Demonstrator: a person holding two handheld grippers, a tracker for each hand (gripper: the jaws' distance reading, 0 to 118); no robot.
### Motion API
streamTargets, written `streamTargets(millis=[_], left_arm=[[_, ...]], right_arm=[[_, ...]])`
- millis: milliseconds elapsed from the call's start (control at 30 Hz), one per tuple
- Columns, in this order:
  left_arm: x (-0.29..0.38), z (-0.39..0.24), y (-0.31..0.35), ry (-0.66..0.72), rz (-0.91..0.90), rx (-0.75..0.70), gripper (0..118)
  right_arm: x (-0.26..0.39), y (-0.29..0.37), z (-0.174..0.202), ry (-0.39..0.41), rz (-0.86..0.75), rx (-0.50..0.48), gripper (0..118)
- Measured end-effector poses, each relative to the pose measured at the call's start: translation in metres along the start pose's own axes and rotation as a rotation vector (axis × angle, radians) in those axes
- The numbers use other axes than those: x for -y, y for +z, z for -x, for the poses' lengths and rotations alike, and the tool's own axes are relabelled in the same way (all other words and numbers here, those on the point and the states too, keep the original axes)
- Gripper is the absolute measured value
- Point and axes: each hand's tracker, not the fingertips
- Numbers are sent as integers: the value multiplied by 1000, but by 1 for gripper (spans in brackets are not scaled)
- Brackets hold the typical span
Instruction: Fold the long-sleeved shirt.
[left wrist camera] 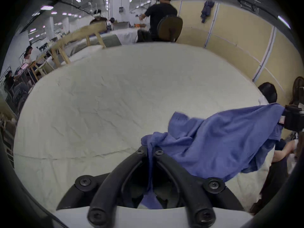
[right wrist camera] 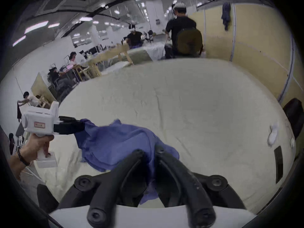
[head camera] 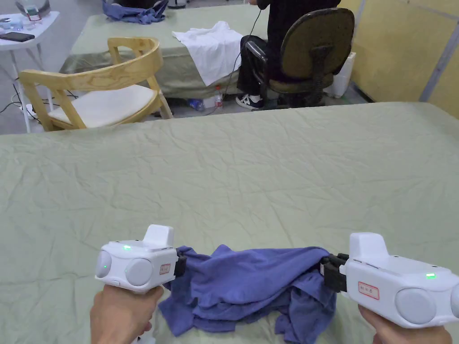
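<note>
Shirt, blue and long-sleeved, is hanging bunched between the two grippers at the near edge of the tabletop, its lower folds sagging in a crumpled heap onto the pale green cover. On the near left, the left gripper is clamping one end of the cloth; in the left gripper view its black jaws are pressing together on a thin pleat of blue fabric that is running down between them. The left hand is gripping the white handle beneath it. On the near right, the right gripper is pinching the other end of the garment, and in the right gripper view its jaws are closing on a fold of the same cloth, with the right hand showing at the lower edge of the head view. Beyond the garment, the wrinkled cover is stretching bare toward the far edge. Farther back, a wooden chair is standing on the left, and a person in dark clothes is sitting on an office chair at another table, where a white garment is draping over the edge.
</note>
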Motion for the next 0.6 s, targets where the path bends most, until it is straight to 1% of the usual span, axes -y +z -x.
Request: streamTargets(millis=[100,133,233,333,467,600], left_arm=[[-20,11,58,-4,-102,-13,5],[-28,14,79,0,-139,-20,5],[-50,25,141,20,-257,-42,5],[-72,32,209,12,-377,-81,5],[-105,44,291,7,-504,-132,5],[-138,59,362,20,-611,-170,5]], right_arm=[[-25,33,16,88,-83,22,9],[-35,45,23,119,-107,11,9],[-65,81,40,170,-186,-8,9],[-102,119,59,249,-272,-2,9],[-156,171,85,307,-387,-27,9],[-207,226,120,414,-513,0,9]])
